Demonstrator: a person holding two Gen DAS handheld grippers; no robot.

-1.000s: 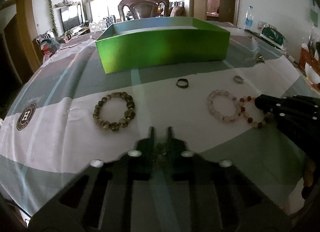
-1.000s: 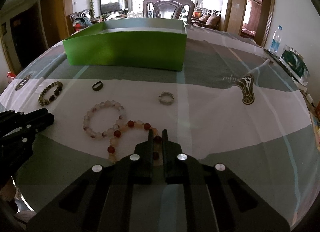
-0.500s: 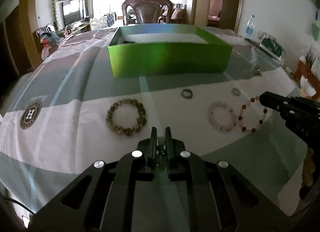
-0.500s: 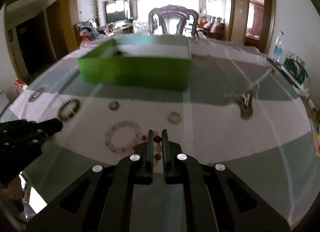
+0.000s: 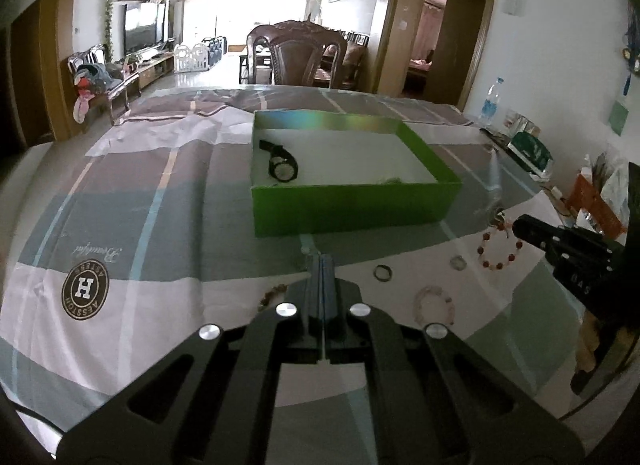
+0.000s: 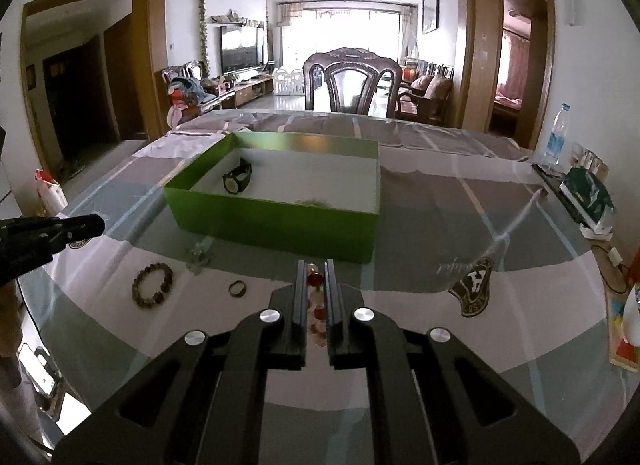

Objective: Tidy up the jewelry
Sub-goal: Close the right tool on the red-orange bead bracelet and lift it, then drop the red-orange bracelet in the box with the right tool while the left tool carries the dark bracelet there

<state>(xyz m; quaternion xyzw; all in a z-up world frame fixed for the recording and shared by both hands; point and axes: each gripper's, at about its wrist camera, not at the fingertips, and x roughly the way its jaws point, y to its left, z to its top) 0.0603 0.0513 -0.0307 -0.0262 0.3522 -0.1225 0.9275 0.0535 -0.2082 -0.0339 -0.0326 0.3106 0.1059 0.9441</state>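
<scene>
My right gripper (image 6: 316, 265) is shut on the red-and-pale bead bracelet (image 5: 500, 245), which hangs off its tip above the cloth. My left gripper (image 5: 322, 259) is raised, its jaws closing pad against pad with nothing visible between them. A small clear item (image 6: 198, 255) lies on the cloth just before the green box (image 5: 352, 201). A black watch (image 5: 282, 169) lies inside the box. On the cloth lie a brown bead bracelet (image 6: 152, 285), a dark ring (image 5: 383, 273), a silver ring (image 5: 458, 263) and a pale bead bracelet (image 5: 434, 305).
A water bottle (image 6: 557, 141) and a green packet (image 6: 588, 193) stand along the table's right edge with other clutter. A carved wooden chair (image 6: 352, 81) stands behind the far edge. The checked tablecloth (image 5: 120, 225) covers the whole table.
Both grippers have risen. The right one lifted the red-and-pale bracelet off the cloth. The left jaws closed fully, and the small greenish thing seen between them is gone from there.
</scene>
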